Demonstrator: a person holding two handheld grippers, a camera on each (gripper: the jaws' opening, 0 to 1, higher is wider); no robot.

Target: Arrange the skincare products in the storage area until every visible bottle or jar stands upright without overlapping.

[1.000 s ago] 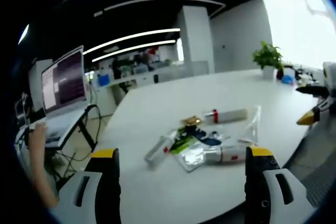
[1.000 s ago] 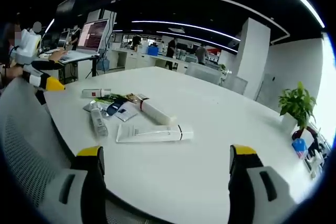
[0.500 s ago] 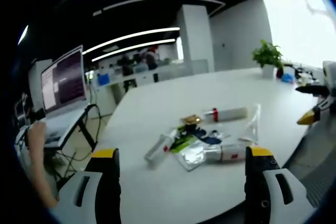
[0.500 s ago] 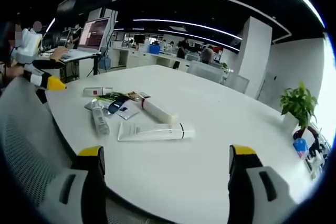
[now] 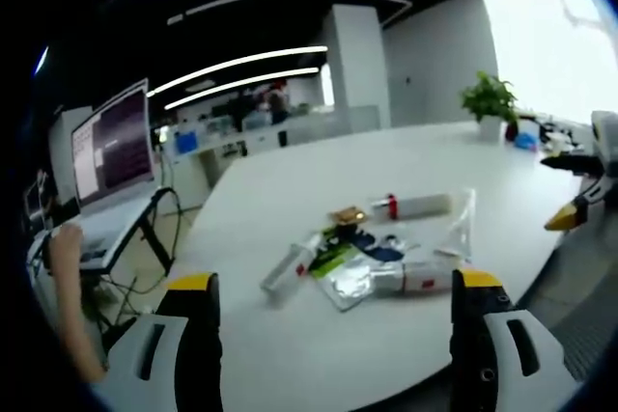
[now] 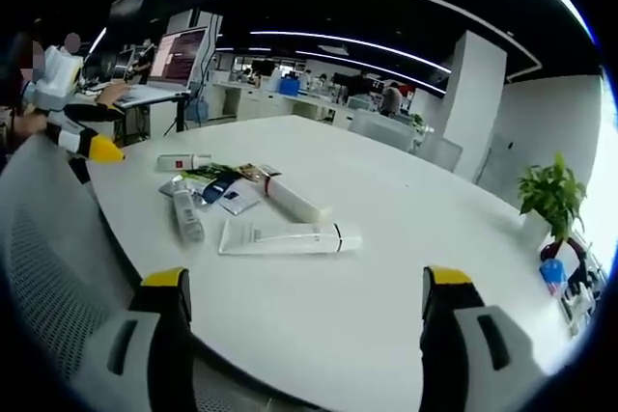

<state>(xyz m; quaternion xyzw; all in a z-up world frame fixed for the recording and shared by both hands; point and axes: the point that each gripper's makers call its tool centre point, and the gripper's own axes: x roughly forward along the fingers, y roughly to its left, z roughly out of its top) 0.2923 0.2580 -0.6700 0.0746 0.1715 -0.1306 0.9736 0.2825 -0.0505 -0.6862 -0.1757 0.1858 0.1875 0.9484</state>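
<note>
Two handheld grippers hover over a large white table, both with jaws spread wide and nothing between them. In the left gripper view, the left gripper rises from the bottom of the frame, its yellow-tipped jaws framing a loose pile of skincare products at the centre. All the items lie flat: a slim white bottle at the left of the pile, a white tube with a red cap at its far side, and silver and green sachets overlapping in the middle. At the right edge of that frame the right gripper's yellow tip pokes in.

In the right gripper view, the right gripper rises from the bottom, and the same pile sits left of centre. A long white tube lies flat nearest the camera, a white bottle lies just behind it, and a clear bottle lies to the left. A potted plant stands at the far right, and a laptop shows at the upper left.
</note>
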